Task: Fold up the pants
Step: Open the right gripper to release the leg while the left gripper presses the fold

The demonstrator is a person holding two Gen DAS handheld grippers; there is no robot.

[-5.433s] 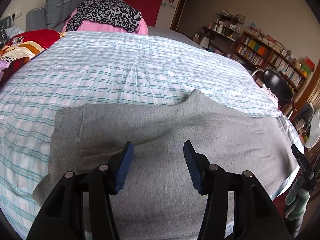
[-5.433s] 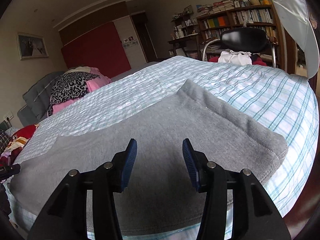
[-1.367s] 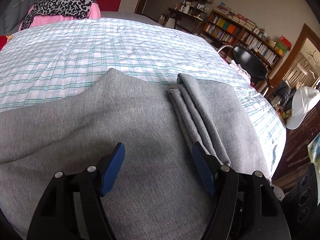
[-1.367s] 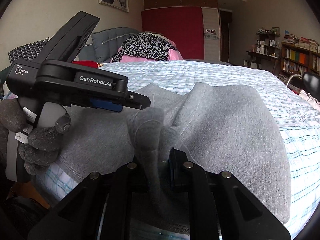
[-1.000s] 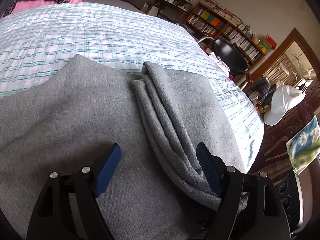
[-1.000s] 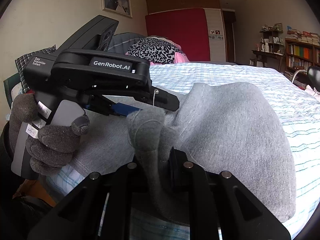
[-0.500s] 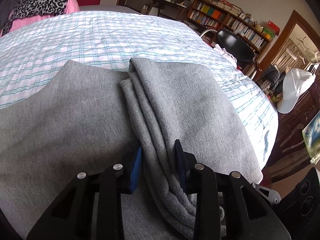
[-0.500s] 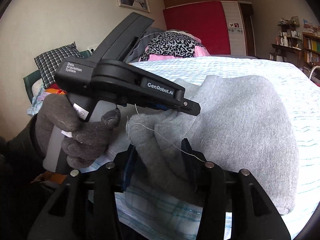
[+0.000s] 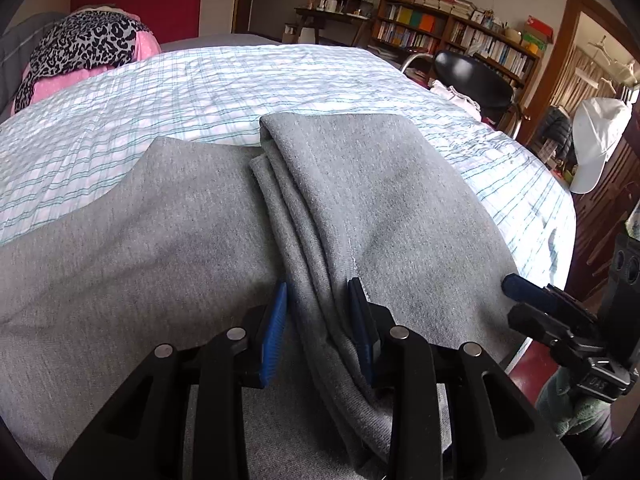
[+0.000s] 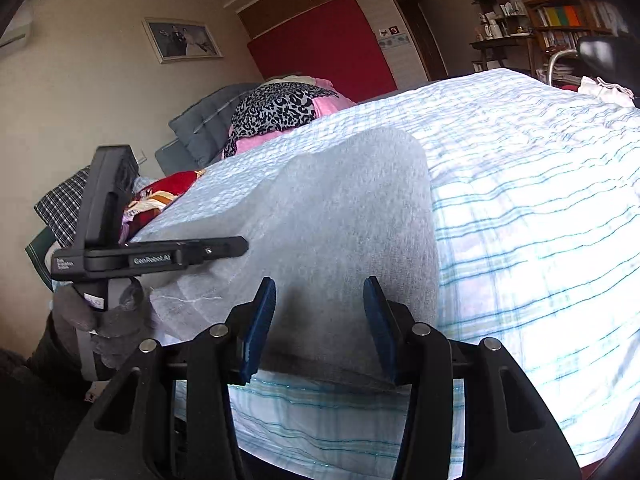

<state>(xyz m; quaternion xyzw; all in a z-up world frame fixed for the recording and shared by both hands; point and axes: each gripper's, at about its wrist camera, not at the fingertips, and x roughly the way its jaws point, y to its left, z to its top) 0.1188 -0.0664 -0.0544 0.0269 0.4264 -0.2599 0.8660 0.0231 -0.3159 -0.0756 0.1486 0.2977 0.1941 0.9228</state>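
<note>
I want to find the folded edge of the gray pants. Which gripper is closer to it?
Left. The left gripper is shut on the bunched folded edge of the gray pants. The right gripper is open beside the pants' near end, clear of that edge.

a home bedroom: checked bed (image 9: 280, 80), bookshelves (image 9: 460, 32), framed picture (image 10: 182, 40), piled clothes (image 10: 280, 108)

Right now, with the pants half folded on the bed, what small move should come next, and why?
Probably carry the folded edge across with the left gripper: its fingers pinch the bunched layers of the grey pants, while the right gripper stands open beside them, holding nothing.
</note>
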